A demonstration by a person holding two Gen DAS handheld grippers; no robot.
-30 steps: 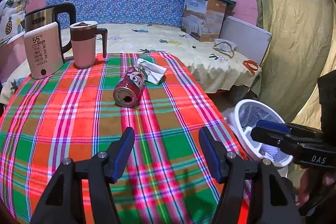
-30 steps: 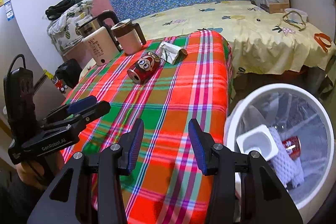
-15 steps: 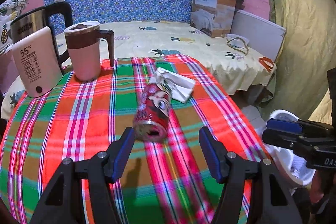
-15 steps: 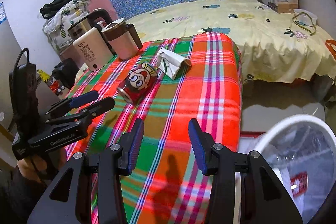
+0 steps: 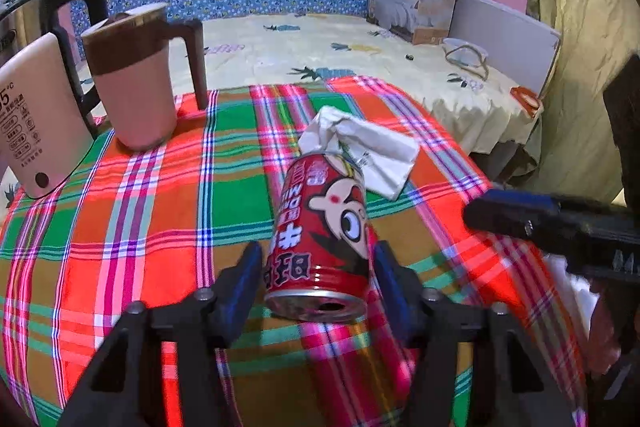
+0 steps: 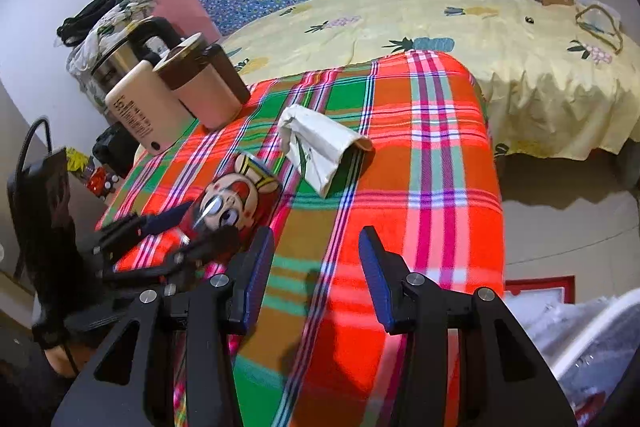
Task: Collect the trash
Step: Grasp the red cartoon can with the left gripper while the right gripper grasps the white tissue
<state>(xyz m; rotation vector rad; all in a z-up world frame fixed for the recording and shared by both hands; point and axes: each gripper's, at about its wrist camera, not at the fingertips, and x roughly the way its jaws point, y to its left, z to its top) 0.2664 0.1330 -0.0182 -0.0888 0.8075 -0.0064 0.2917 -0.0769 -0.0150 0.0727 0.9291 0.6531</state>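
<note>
Left gripper (image 5: 316, 275) clamped on red can (image 5: 320, 239) lying between its fingers; round wall may roll and slip free; right gripper (image 6: 316, 267) fingers apart, empty.

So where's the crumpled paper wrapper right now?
On the plaid tablecloth, the crumpled paper wrapper lies just beyond the red can, right of the pink mug.

Plaid-clothed table (image 5: 132, 211) with can (image 5: 320, 227), crumpled carton (image 5: 360, 147), mug (image 5: 132, 83).

left claw (image 5: 318, 277) clamped, right claw (image 6: 316, 269) parted
</note>
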